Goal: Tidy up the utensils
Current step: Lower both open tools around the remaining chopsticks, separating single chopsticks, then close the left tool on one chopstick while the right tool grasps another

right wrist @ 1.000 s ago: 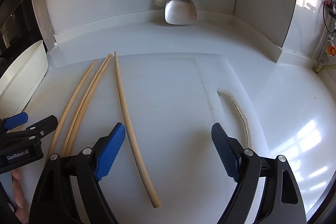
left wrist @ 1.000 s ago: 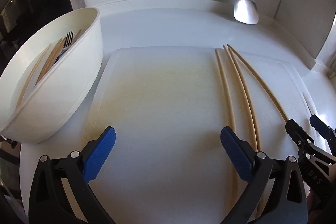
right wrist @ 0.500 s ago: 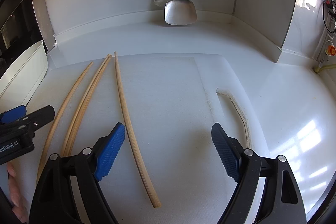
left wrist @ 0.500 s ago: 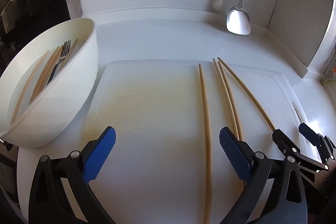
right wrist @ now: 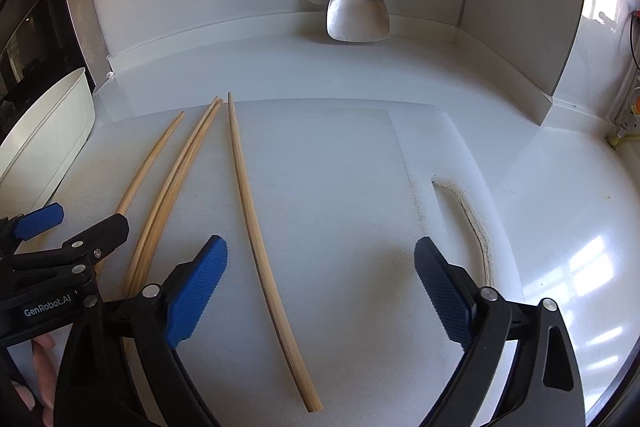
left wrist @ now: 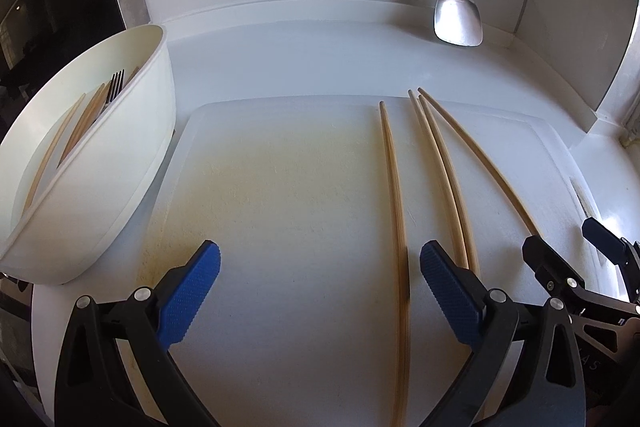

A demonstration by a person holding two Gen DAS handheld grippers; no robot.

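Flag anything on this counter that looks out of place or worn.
Four chopsticks lie loose on the cutting board, fanned apart, while others already sit in the white bin. The board has yellowish staining toward its left side. Nothing is spilled or broken.

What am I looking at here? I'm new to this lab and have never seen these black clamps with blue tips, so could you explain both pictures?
No robot is involved: a person holds a hand-held two-finger gripper in each hand, with a wide-angle camera on each looking forward along its fingers. One picture comes from the left gripper, the other from the right gripper; each gripper also shows at the edge of the other's view.

Below them lies a white cutting board on a white counter. Four wooden chopsticks rest on it. One lies between the left fingers, another between the right, but the blue pads touch neither. Both grippers are open and hold nothing; the right jaws have just been opening wider.

To the left, a white bowl holds more chopsticks and a fork. A metal spatula hangs on the back wall.
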